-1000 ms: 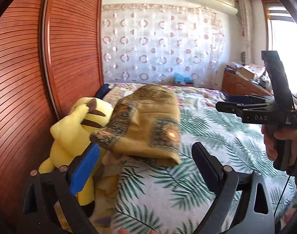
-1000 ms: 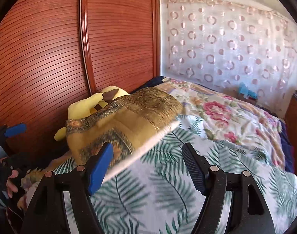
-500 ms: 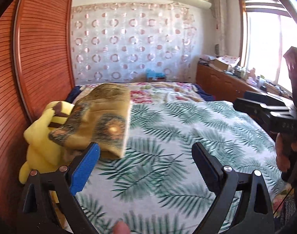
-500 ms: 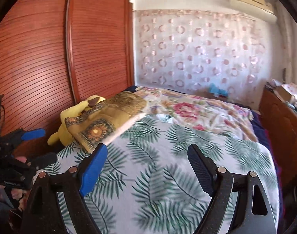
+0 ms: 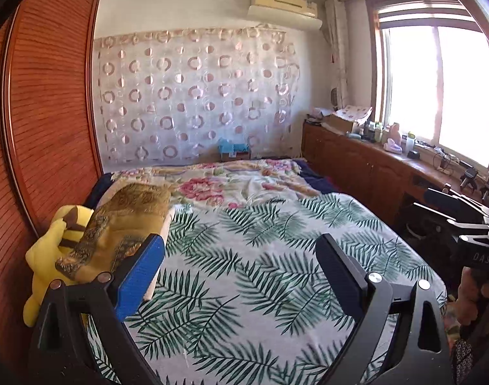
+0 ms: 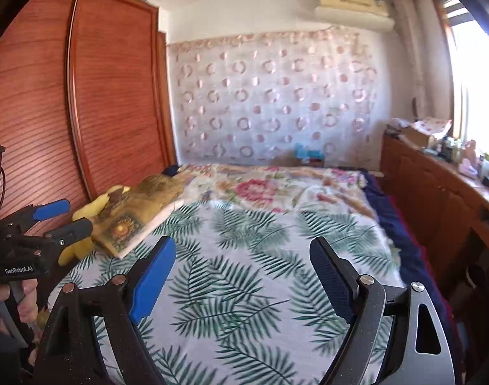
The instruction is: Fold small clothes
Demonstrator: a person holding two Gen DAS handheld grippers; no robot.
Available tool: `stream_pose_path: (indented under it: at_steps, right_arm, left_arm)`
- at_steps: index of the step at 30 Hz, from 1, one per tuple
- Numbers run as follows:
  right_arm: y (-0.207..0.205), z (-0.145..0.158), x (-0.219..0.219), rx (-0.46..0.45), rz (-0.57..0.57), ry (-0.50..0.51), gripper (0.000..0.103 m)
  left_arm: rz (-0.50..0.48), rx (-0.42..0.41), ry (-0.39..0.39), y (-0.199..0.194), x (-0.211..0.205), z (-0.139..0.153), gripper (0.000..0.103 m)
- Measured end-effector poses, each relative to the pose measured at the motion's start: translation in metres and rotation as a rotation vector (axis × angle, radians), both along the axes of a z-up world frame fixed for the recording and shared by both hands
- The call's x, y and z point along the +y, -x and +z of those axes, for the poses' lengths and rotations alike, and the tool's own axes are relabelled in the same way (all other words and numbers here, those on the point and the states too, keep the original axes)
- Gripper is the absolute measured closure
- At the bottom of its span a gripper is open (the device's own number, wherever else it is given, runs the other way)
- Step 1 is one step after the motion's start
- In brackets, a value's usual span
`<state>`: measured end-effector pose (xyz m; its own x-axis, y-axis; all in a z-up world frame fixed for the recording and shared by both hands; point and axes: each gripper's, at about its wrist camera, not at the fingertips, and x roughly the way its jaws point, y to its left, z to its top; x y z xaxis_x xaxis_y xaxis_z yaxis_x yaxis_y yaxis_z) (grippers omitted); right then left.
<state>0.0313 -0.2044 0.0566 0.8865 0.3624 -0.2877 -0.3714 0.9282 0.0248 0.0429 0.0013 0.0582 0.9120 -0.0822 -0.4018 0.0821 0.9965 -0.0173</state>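
1. The folded garment is lying on the bed, leaning against the yellow plush toy, seemingly set aside as finished.
2. Both the left tool and the right tool are gaping wide, the right one having just been opening, each holding nothing.

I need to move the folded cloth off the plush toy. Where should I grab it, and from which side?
Take the folded cloth at its near corner, where the layered edge overhangs the bedspread. Come in low from the bed side, clear of the plush toy. Judging by its tilt, a grip there should catch all layers.
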Motion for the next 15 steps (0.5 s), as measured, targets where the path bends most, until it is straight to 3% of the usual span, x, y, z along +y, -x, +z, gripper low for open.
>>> stream_pose_path:
  at_steps: [7, 15]
  right_arm:
    - [0.045, 0.02, -0.018, -0.067, -0.075, -0.038, 0.016]
    - [0.053, 0.016, -0.008, -0.081, -0.092, -0.038, 0.016]
  left_arm:
    - [0.009, -0.048, -0.011, 0.015, -0.01, 0.021, 0.007]
    - [0.022, -0.063, -0.004, 0.021, -0.009, 0.026, 0.007]
